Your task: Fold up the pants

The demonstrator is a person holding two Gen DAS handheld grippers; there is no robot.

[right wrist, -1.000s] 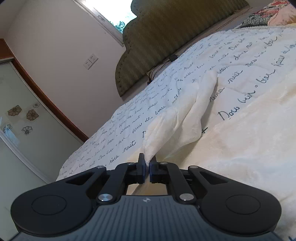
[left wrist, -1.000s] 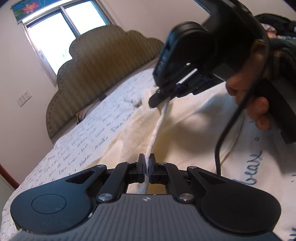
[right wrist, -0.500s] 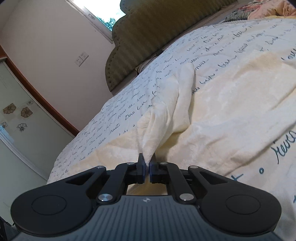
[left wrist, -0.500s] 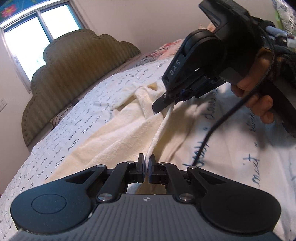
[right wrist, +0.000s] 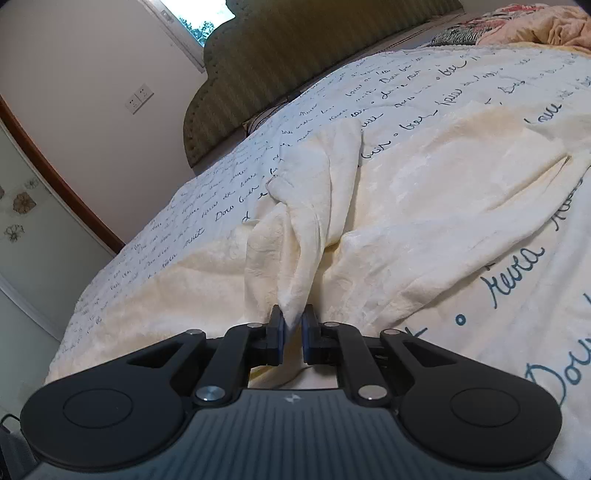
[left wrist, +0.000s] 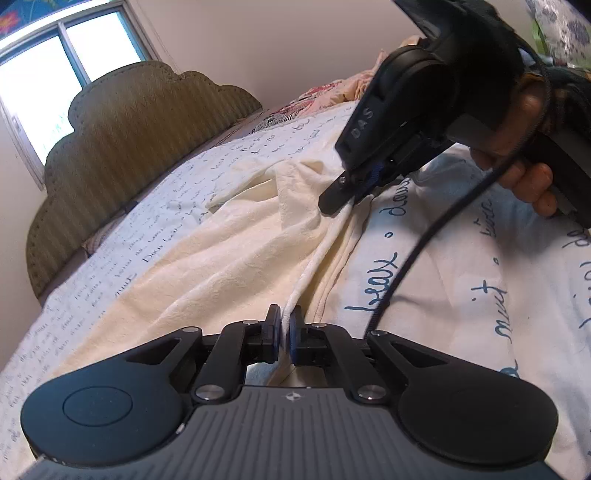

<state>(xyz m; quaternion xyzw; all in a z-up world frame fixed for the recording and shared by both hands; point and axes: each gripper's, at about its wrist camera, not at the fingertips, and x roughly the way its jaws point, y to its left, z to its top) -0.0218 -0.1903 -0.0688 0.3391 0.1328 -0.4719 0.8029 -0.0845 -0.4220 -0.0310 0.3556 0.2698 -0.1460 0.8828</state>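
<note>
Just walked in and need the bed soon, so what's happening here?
A person is folding cream pants on the bed, one handheld gripper per hand. The left gripper pinches one end of a fabric edge; the right gripper has the other end, its jaws opening. That edge runs taut between them, low over the pants.

Pants (left wrist: 229, 258): cream, faintly crinkled texture, no print. Bed sheet (left wrist: 480, 280): white, covered in blue cursive script. Headboard (left wrist: 147, 125): olive green, fine vertical stripes. Hand-held grippers (left wrist: 283, 325) (right wrist: 293, 325): black, blue pads. Bedding at far corner (right wrist: 491, 26): pink floral. Wall (right wrist: 92, 55): pale beige.
</note>
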